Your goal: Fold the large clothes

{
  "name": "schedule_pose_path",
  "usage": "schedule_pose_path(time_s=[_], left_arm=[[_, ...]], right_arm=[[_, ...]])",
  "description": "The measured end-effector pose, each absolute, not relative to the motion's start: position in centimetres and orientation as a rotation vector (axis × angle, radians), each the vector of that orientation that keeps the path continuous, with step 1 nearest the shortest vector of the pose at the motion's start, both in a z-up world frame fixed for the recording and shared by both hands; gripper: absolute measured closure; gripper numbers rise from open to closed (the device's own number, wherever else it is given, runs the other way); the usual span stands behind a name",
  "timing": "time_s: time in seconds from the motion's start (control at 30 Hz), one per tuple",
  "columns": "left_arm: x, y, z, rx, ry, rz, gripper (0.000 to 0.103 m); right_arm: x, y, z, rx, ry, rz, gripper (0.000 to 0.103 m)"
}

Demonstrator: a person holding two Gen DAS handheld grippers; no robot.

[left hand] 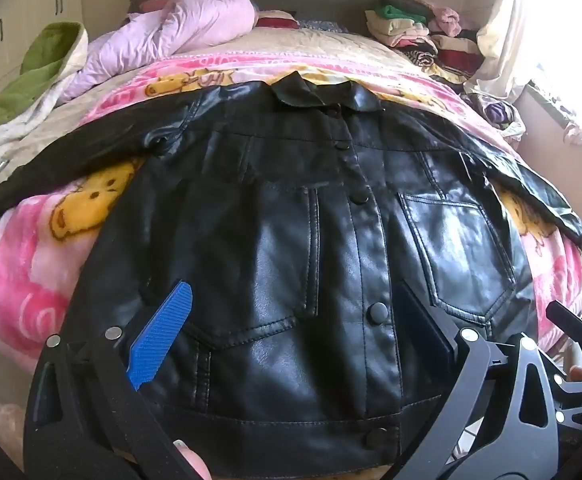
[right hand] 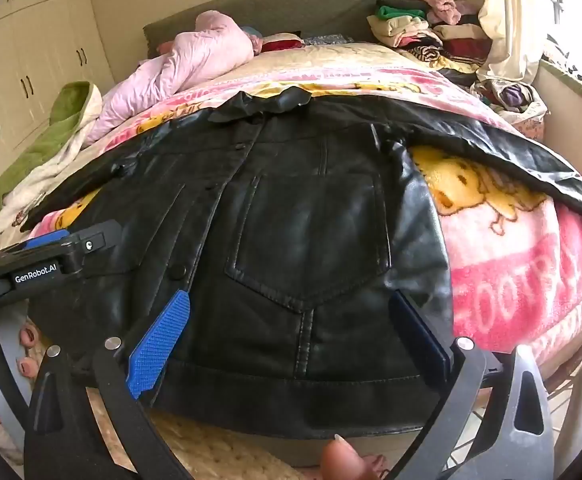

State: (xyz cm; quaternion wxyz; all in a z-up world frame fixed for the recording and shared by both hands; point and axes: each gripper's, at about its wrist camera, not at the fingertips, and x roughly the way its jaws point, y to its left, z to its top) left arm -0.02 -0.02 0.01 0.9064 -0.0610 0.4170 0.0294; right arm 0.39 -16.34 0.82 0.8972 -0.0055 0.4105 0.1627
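Now the black leather jacket (left hand: 291,220) lies front-up and buttoned on the pink cartoon blanket (left hand: 31,280) covering the bed, sleeves spread to either side. Both sets of tongs hover above the jacket's hem — left tongs (left hand: 291,328) over the button row, right tongs (right hand: 291,328) over a chest pocket (right hand: 311,240). Each stands wide apart, gripping nothing.
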Motion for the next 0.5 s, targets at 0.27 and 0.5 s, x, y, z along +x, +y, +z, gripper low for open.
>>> schedule_pose_path(time_s=[0.27, 0.5], left_arm=[[0.09, 0.31, -0.01, -0.123, 0.866, 0.059, 0.009], [-0.29, -0.04, 0.32, -0.130, 0.861, 0.059, 0.009]], right_arm=[[0.31, -16.08, 0.94, -0.026, 0.844, 0.333, 0.004], [0.18, -15.79, 1.06, -0.040, 0.833, 0.328, 0.004]])
